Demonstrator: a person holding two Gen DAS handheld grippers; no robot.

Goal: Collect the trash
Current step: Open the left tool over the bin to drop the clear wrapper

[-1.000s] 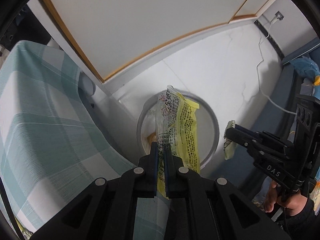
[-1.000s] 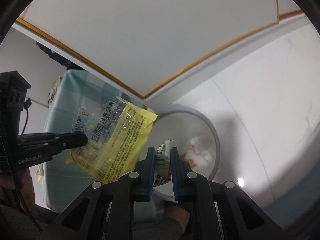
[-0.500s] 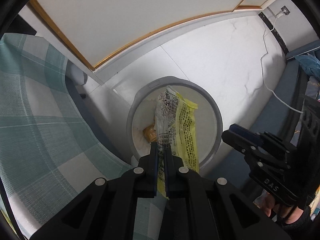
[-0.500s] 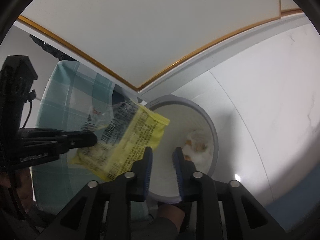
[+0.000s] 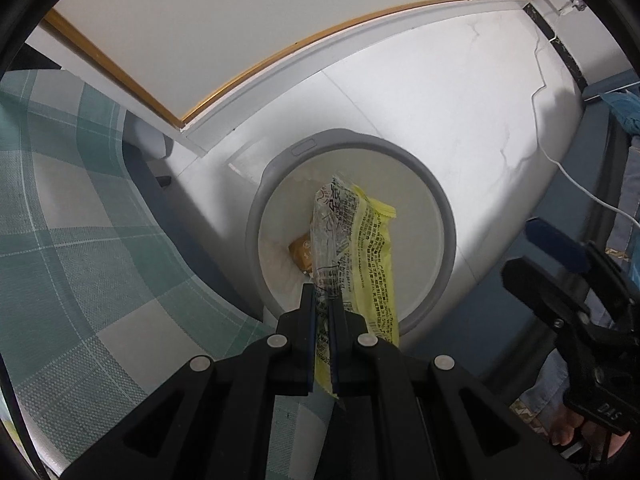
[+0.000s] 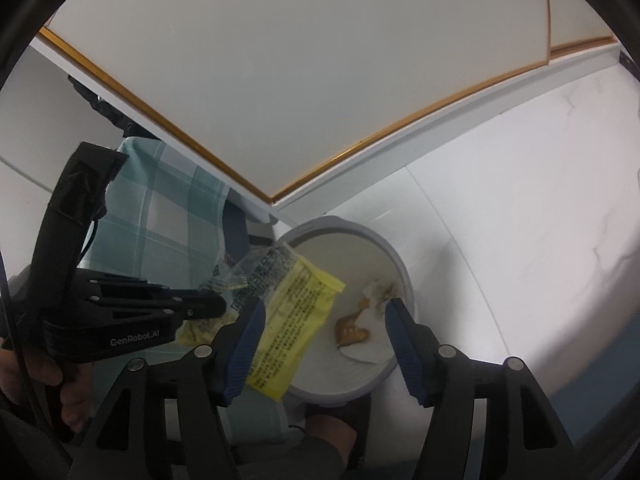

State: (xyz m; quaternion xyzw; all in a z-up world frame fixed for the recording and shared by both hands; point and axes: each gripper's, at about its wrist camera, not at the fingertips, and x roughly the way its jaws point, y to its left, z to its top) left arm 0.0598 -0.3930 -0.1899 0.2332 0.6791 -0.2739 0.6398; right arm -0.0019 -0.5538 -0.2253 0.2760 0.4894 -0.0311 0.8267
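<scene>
My left gripper [image 5: 323,300] is shut on a yellow and clear snack wrapper [image 5: 356,248] and holds it over the open round grey-rimmed trash bin [image 5: 444,216]. In the right wrist view the wrapper [image 6: 296,312] hangs from the left gripper [image 6: 220,306] over the bin's near-left rim [image 6: 404,276]. My right gripper [image 6: 324,320] is open and empty above the bin. A crumpled white paper with brown bits [image 6: 372,304] lies inside the bin. A small orange-brown packet [image 5: 302,250] shows in the bin in the left wrist view.
A teal and white checked cloth [image 5: 72,240] covers a surface left of the bin. White marble-like floor [image 5: 460,100] surrounds the bin, with a white cable [image 5: 576,184] at right. White panels with gold trim [image 6: 320,80] stand behind. The right gripper [image 5: 568,276] shows at the right edge.
My right gripper opened wide and its small wrapper scrap dropped into the bin. My left gripper moved with the yellow wrapper from the bin's side to above its opening.
</scene>
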